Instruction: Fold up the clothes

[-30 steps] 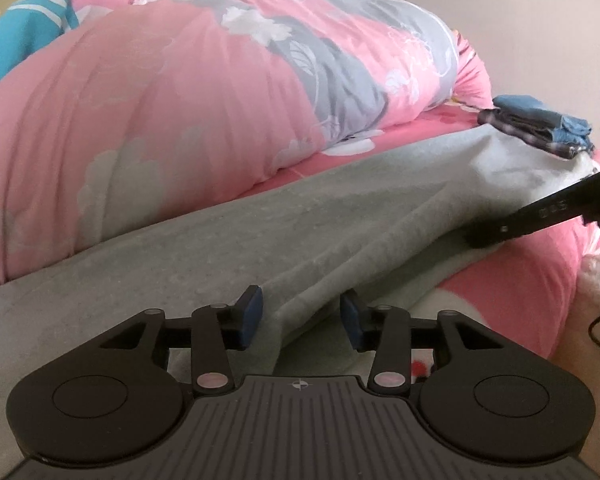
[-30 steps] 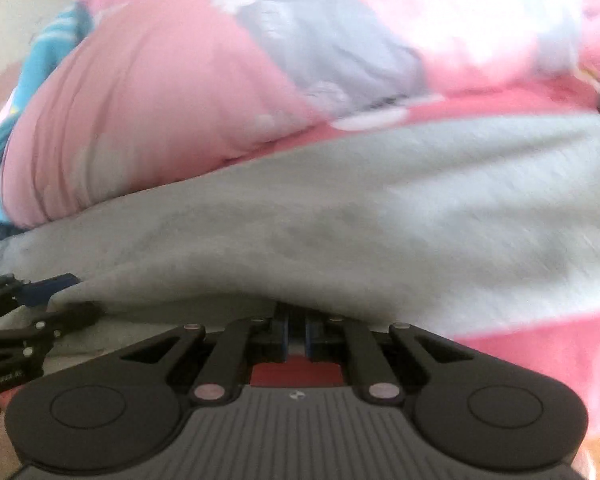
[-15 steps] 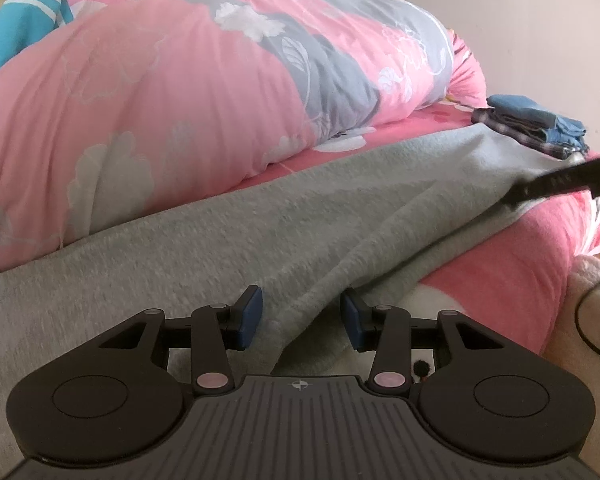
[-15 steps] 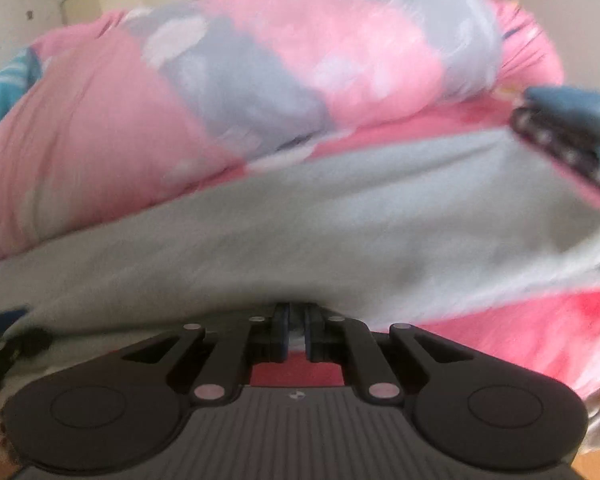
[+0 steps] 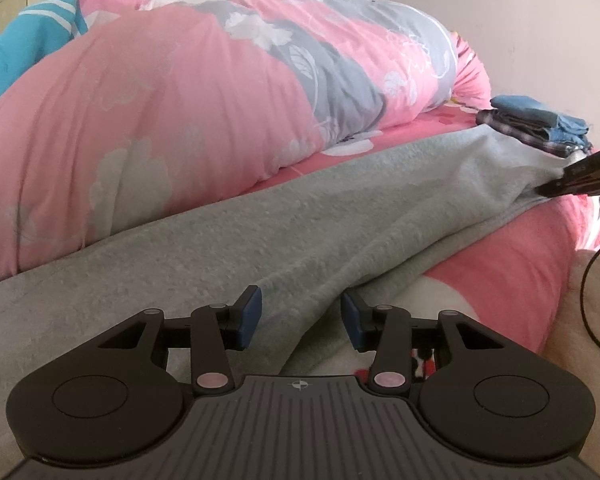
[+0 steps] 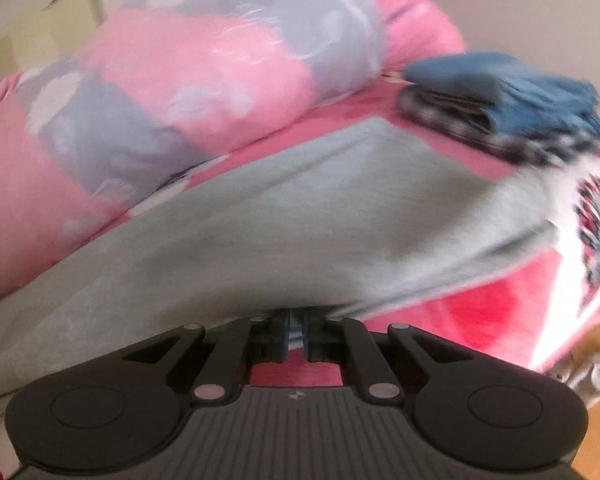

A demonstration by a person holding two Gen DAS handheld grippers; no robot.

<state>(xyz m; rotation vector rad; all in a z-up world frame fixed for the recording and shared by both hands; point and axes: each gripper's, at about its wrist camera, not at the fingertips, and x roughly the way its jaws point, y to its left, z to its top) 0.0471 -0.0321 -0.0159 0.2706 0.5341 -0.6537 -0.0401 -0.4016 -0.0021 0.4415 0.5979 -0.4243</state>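
Left wrist view: left gripper (image 5: 300,316) has its jaws spread wide, gray garment (image 5: 260,240) edge lying loose between the blue pads (image 5: 249,316), nothing clamped; garment is spread flat across the pink bed sheet (image 5: 500,276), just in front of the pink-and-gray floral duvet (image 5: 180,100). Right wrist view is motion-blurred: right gripper (image 6: 295,336) has its jaws pinched narrow on the garment's near hem, and it also shows at the garment's far corner in the left view. Folded clothes stack (image 6: 508,100), blue on plaid, sits on the bed beyond the garment's far end.
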